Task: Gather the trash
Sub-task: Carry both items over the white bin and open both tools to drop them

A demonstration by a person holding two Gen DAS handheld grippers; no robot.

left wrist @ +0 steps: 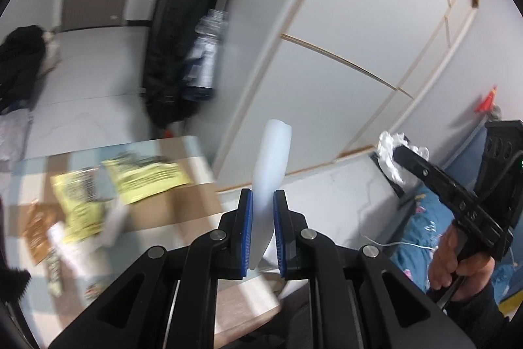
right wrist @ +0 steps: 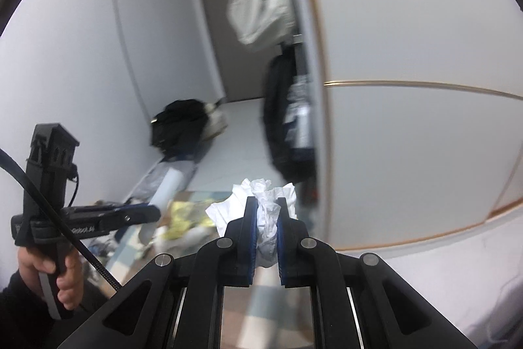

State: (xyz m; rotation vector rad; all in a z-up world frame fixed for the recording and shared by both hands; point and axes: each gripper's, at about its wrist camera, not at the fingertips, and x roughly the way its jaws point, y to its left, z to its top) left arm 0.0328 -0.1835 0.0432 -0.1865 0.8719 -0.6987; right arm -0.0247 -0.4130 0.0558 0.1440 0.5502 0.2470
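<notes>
My left gripper (left wrist: 262,195) is shut on a squashed translucent white plastic cup (left wrist: 273,159), which stands up between the blue pads, lifted above the table. My right gripper (right wrist: 265,201) is shut on a crumpled white tissue (right wrist: 261,201) that bulges out above and beside the fingers. In the left wrist view the right gripper (left wrist: 397,152) shows at the right with the tissue (left wrist: 389,149) at its tip, held by a hand (left wrist: 457,257). In the right wrist view the left gripper (right wrist: 153,211) reaches in from the left with the plastic cup (right wrist: 166,188) in it.
A low table (left wrist: 183,208) carries yellow wrappers (left wrist: 147,175), a brown packet (left wrist: 39,228) and other litter. White wardrobe doors (left wrist: 343,71) fill the right. Dark bags (left wrist: 170,61) and a bottle pack (left wrist: 206,61) stand by the wardrobe. A black bag (right wrist: 179,126) lies on the floor.
</notes>
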